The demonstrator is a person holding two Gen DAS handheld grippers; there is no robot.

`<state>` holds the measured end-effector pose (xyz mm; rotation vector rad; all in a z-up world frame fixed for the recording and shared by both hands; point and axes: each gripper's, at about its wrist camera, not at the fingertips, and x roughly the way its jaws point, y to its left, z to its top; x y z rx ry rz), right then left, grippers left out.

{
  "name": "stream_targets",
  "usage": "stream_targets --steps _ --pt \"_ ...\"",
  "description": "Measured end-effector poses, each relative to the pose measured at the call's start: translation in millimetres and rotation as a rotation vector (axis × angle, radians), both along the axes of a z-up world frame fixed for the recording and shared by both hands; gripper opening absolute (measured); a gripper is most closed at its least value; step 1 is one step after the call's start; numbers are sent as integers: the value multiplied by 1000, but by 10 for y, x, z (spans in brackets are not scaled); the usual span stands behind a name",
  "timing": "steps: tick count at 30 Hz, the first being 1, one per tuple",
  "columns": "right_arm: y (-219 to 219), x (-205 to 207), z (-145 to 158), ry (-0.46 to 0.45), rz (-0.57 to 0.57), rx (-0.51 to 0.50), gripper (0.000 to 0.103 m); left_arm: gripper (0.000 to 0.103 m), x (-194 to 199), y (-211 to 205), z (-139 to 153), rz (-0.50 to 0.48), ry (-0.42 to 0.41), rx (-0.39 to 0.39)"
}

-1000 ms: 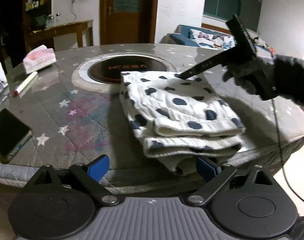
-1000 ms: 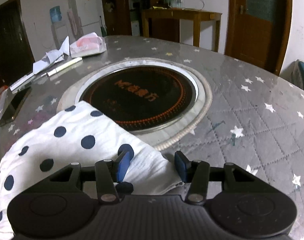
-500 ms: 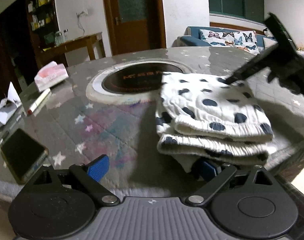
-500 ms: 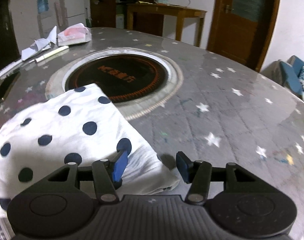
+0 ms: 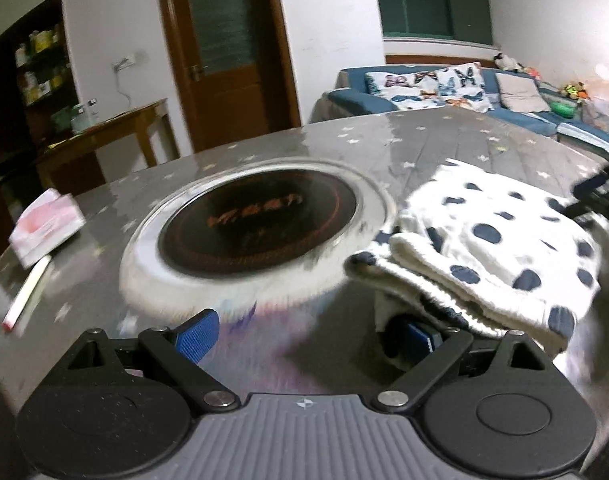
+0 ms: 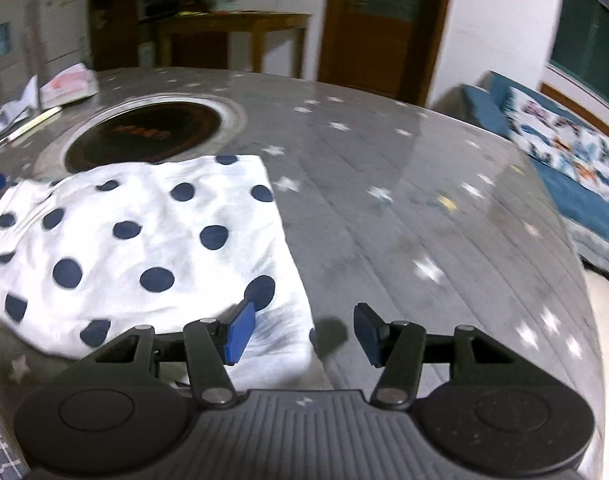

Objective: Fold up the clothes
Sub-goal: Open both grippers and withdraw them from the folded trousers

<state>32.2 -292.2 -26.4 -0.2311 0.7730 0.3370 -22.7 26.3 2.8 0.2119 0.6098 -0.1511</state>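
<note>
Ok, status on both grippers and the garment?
Left gripper open, right gripper open, neither gripping. White navy-dotted folded garment flat on grey star-print table. Nothing in the way.

The folded polka-dot cloth [image 6: 136, 240] is sliding along the table away from the round burner [image 5: 256, 220] with the left gripper [image 5: 308, 332], while the right gripper [image 6: 302, 330] is backing off it, jaws just opening, nothing pinched.

The folded garment [image 6: 136, 240] lies on the table [image 6: 424, 208] ahead-left of the right gripper [image 6: 302, 330]; the inset cooktop [image 6: 144, 136] sits beyond it.
</note>
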Motion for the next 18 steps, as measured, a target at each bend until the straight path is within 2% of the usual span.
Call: stream_targets --steps 4,7,12,16,18 --pt "-201 -236 -20 2 -98 49 55 95 283 -94 0 -41 20 -5" --pt "-292 -376 -16 7 -129 85 56 95 387 -98 10 -46 32 8" --pt "-348 -410 99 -15 -118 106 56 95 316 -14 139 -9 -11 13" --pt "-252 -255 193 -35 -87 136 56 94 274 87 263 37 -32 -2" --pt "-177 -159 223 -43 -59 155 56 94 207 79 357 27 -40 -48"
